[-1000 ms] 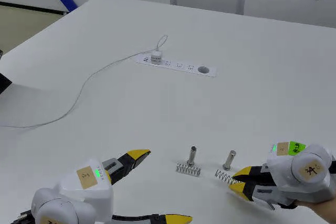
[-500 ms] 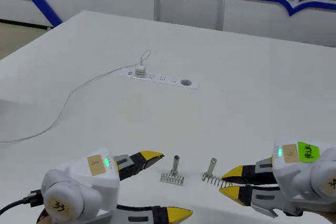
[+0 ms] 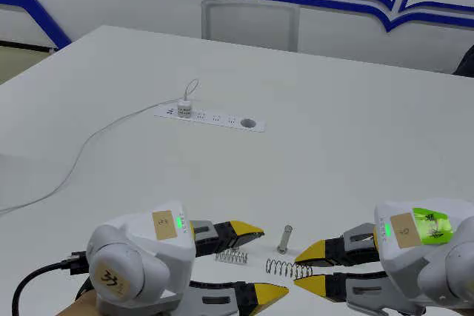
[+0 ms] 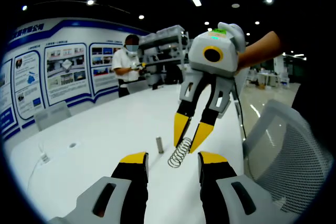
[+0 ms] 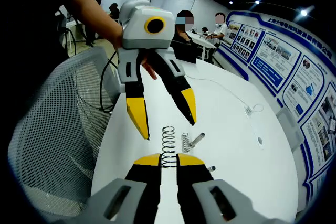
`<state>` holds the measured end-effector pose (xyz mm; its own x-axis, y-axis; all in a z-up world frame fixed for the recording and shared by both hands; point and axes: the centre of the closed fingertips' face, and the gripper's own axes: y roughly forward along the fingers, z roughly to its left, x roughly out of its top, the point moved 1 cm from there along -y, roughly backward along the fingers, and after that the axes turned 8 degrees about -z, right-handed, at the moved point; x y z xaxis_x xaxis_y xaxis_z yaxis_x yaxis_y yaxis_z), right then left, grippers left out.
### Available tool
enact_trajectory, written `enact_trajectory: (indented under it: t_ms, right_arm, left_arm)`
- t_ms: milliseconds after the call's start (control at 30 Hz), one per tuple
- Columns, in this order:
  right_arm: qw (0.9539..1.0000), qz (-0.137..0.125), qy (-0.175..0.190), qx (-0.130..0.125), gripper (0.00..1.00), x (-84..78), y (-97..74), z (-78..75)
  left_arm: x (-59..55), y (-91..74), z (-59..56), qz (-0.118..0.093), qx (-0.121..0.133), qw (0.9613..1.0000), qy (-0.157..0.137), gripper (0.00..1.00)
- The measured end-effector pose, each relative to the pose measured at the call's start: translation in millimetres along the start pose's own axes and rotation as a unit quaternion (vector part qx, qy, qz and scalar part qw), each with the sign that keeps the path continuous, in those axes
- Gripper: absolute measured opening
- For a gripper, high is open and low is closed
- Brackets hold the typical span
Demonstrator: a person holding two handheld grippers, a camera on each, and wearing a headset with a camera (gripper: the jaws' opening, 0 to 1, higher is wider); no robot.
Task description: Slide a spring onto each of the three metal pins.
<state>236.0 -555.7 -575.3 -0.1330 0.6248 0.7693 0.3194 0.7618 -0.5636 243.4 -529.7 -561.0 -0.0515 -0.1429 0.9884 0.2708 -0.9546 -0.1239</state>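
My right gripper (image 3: pixel 305 269) (image 5: pixel 168 161) is shut on the end of a thin wire spring (image 3: pixel 285 267) (image 5: pixel 168 144), which sticks out ahead of its yellow tips. A short metal pin (image 3: pixel 284 239) (image 4: pixel 159 144) stands upright just beyond that spring. A second spring (image 3: pixel 232 257) (image 5: pixel 185 141) lies on the white table (image 3: pixel 333 153), with another pin (image 5: pixel 197 139) beside it. My left gripper (image 3: pixel 265 260) (image 4: pixel 173 158) is open, facing the right one, its jaws on either side of the lying spring. In the left gripper view the held spring (image 4: pixel 178 153) hangs between the two grippers.
A white power strip (image 3: pixel 211 118) with a plug and a trailing cable (image 3: pixel 81 157) lies mid-table. A grey chair (image 3: pixel 250 24) stands at the far edge. A mesh chair (image 5: pixel 52 129) sits beside the table. People stand in the background (image 4: pixel 128 64).
The head camera has tilted up. Both grippers have come inward toward the pins. The right gripper has closed on the spring by the right pin, and the left gripper's upper jaw now covers the left pin.
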Motion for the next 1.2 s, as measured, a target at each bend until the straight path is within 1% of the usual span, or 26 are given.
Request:
enact_trajectory:
  t_ms: [133, 200, 267, 400, 533, 567, 633, 667, 700, 733, 800, 867, 933, 1067, 1100, 1167, 1200]
  right_arm:
    - [0.9999, -0.008, -0.009, 0.006, 0.11, 5.8, -0.5, 2.5]
    - [0.9998, -0.01, -0.014, 0.009, 0.11, 8.5, -0.8, 4.1]
    - [0.9997, -0.011, -0.018, 0.01, 0.11, 9.9, -0.9, 4.3]
    - [0.9997, -0.01, -0.02, 0.011, 0.11, 10.3, -1.2, 5.1]
    - [0.9997, -0.012, -0.019, 0.011, 0.11, 11.6, -1.0, 4.9]
    - [0.9997, -0.013, -0.021, 0.011, 0.11, 11.9, -1.0, 4.7]
    - [0.9995, -0.013, -0.025, 0.013, 0.11, 12.5, -1.1, 5.9]
    - [0.9995, -0.013, -0.027, 0.013, 0.11, 12.7, -1.3, 6.0]
    - [0.9993, -0.01, -0.033, 0.013, 0.11, 12.2, -2.2, 5.7]
    - [0.9993, -0.014, -0.032, 0.015, 0.11, 13.5, -2.1, 6.8]
    - [0.9991, -0.015, -0.037, 0.017, 0.11, 13.6, -2.2, 7.1]
    - [0.999, -0.016, -0.038, 0.015, 0.11, 13.7, -2.0, 6.2]
    - [0.999, -0.02, -0.036, 0.016, 0.11, 13.6, -1.8, 5.2]
    - [0.9994, -0.027, -0.019, 0.012, 0.13, 15.3, -2.6, 2.7]
    - [0.9995, -0.028, -0.012, 0.009, 0.14, 15.3, -2.8, 2.0]
    - [0.9996, -0.026, -0.006, 0.013, 0.18, 13.5, -2.4, 2.8]
    - [0.9996, -0.02, -0.008, 0.016, 0.18, 10.6, -1.8, 3.4]
  left_arm:
    - [-1.0, 0.7, -0.7, 0.004, -0.005, 1.0, 0.002, 0.36]
    - [0.3, 1.4, -1.6, 0.001, -0.01, 0.9999, -0.003, 0.31]
    - [0.1, 1.7, -3.1, 0.004, -0.015, 0.9999, -0.001, 0.27]
    - [-0.8, 2.6, -5.1, 0.009, -0.024, 0.9997, 0.002, 0.24]
    - [-2.4, 3.4, -9.3, 0.015, -0.039, 0.9991, 0.004, 0.16]
    - [-2.8, 3.5, -10.2, 0.016, -0.04, 0.999, 0.007, 0.15]
    - [-1.4, 2.1, -11.8, 0.018, -0.043, 0.9985, 0.029, 0.14]
    - [-1.8, 1.2, -13.4, 0.021, -0.047, 0.9981, 0.034, 0.13]
    - [-2.9, -0.3, -14.2, 0.028, -0.055, 0.9963, 0.059, 0.11]
    - [-0.6, 0.3, -13.4, 0.021, -0.052, 0.9959, 0.072, 0.11]
    - [-1.2, -0.1, -15.7, 0.024, -0.052, 0.9956, 0.075, 0.1]
    - [-0.2, 0.3, -14.1, 0.023, -0.048, 0.9951, 0.083, 0.1]
    - [0.0, 0.4, -13.7, 0.021, -0.048, 0.9953, 0.081, 0.1]
    - [0.7, 0.9, -14.0, 0.017, -0.049, 0.9958, 0.076, 0.09]
    - [1.2, 1.1, -14.1, 0.016, -0.051, 0.9957, 0.075, 0.09]
    - [1.9, 1.3, -14.0, 0.016, -0.053, 0.9955, 0.077, 0.09]
    - [2.0, 1.4, -14.5, 0.016, -0.057, 0.9954, 0.076, 0.09]
